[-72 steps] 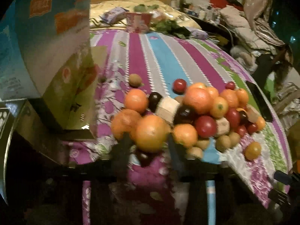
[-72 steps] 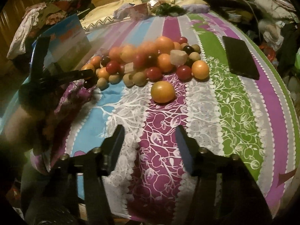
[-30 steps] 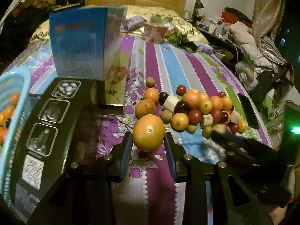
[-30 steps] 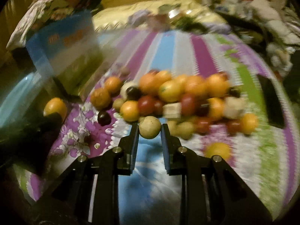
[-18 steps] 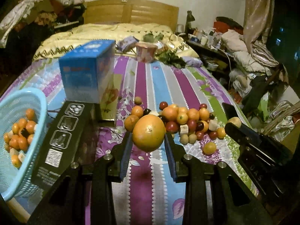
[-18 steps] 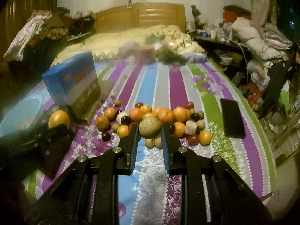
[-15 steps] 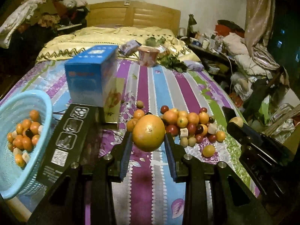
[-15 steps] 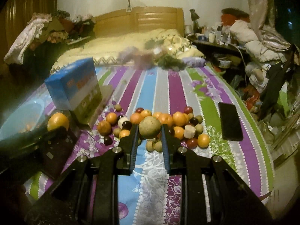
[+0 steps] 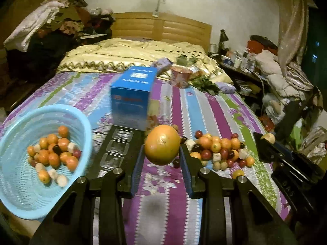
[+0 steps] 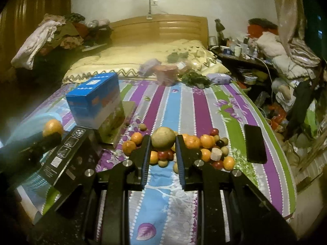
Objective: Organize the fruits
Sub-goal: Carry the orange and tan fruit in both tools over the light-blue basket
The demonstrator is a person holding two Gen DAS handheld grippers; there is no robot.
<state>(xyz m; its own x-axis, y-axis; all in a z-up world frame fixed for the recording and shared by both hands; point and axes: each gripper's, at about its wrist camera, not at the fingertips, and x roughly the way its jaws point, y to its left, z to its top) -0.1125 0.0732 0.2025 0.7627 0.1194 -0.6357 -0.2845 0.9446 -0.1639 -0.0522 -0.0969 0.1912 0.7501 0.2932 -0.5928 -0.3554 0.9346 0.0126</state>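
Note:
My left gripper (image 9: 161,150) is shut on a large orange (image 9: 162,145), held up above the striped bedspread. My right gripper (image 10: 163,143) is shut on a small brownish round fruit (image 10: 163,138). A heap of mixed fruit (image 9: 219,150) lies on the bedspread to the right of the orange; in the right wrist view the fruit heap (image 10: 204,145) sits just behind the held fruit. A light blue basket (image 9: 12,185) with several fruits in it stands at the lower left. In the right wrist view the left gripper with its orange (image 10: 53,127) shows at the left.
A blue carton (image 9: 132,97) stands behind a flat black box (image 9: 117,147) between basket and heap. A black phone (image 10: 255,143) lies on the green stripe at the right. A red cup (image 9: 180,77) and greens sit farther back. Clutter lines the bed's right side.
Both grippers have risen with their fruit, so the bedspread and heap look farther away. The blue basket has come further into the left wrist view.

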